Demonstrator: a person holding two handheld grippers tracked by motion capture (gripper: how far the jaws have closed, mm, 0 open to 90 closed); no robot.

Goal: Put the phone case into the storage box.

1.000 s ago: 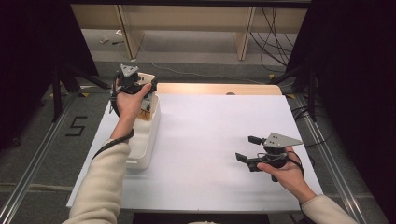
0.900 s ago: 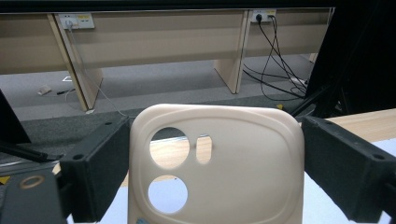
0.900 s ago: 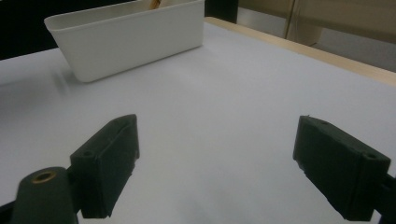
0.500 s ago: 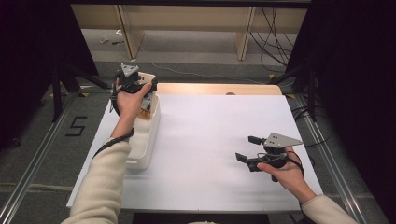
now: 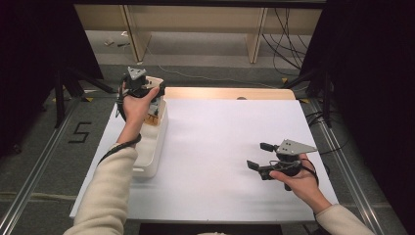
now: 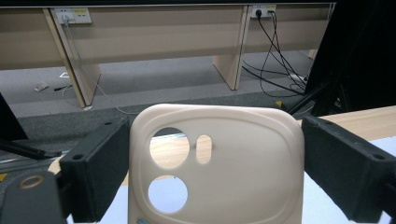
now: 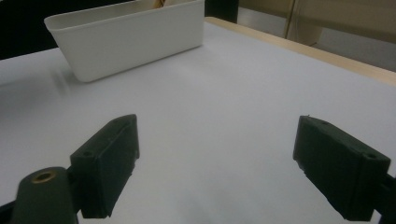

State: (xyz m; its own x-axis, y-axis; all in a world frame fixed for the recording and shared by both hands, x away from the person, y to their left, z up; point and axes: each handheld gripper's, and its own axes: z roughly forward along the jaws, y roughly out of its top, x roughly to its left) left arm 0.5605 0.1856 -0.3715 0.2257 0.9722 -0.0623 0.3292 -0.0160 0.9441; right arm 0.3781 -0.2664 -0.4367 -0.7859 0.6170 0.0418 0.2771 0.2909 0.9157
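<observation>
Left gripper (image 6: 210,186) fingers clamp a cream phone case (image 6: 215,163) between them, long axis upright, probably just above the white bin (image 5: 151,147). Right gripper (image 7: 229,172) fingers open, empty, low over the counter (image 5: 220,147), well apart.

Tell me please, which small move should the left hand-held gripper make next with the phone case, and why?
Probably carry it toward the open white table surface and set it down. The left hand-held gripper is shut on the cream phone case, held above the far end of the white bin, so it looks just lifted out. The right hand-held gripper waits open over the table.
</observation>
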